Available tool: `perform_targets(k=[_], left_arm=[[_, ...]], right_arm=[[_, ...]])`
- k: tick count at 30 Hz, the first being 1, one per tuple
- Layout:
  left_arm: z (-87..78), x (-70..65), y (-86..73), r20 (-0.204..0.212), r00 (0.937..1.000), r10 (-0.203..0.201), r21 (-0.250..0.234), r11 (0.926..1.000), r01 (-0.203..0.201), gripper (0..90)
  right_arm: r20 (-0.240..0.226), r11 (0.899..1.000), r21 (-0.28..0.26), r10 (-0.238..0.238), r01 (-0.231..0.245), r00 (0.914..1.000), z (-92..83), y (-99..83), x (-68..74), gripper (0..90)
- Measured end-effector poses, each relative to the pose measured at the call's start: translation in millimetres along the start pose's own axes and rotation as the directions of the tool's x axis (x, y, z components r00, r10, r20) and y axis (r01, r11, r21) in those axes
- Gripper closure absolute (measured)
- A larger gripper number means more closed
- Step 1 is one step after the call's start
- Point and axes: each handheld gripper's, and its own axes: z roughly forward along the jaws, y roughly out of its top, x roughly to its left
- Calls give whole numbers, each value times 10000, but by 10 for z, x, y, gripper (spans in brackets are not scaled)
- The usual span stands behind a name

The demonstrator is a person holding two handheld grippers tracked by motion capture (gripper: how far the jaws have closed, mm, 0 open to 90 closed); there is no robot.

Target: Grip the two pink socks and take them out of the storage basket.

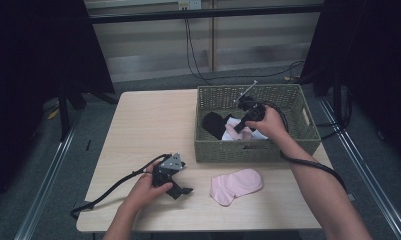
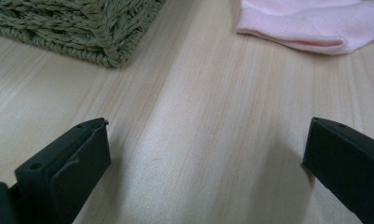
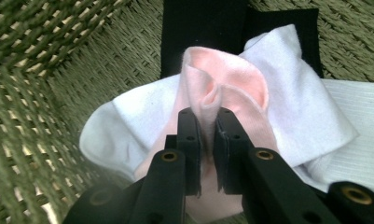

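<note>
Pinched between the closed jaws of the right gripper (image 3: 207, 140) — a fold of pink sock (image 3: 224, 88), down in the woven basket (image 1: 302, 107) atop white socks (image 3: 296, 107) and a black one (image 3: 201, 32); likely being lifted to join its mate (image 1: 236, 186) out on the table (image 1: 148, 125); best raised straight and slow, keeping the bite on pink cloth alone — no white fabric dragged along; left gripper (image 1: 177, 189) idle, jaws spread wide, nothing held.
</note>
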Motion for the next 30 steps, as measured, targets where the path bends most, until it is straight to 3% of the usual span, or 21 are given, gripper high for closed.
perform_targets(k=[30], left_arm=[[1,0,0,23,10000,-14,-15,10000,14,0]], right_arm=[[-526,9987,-350,350,-369,9980,-567,-63,-41,831]])
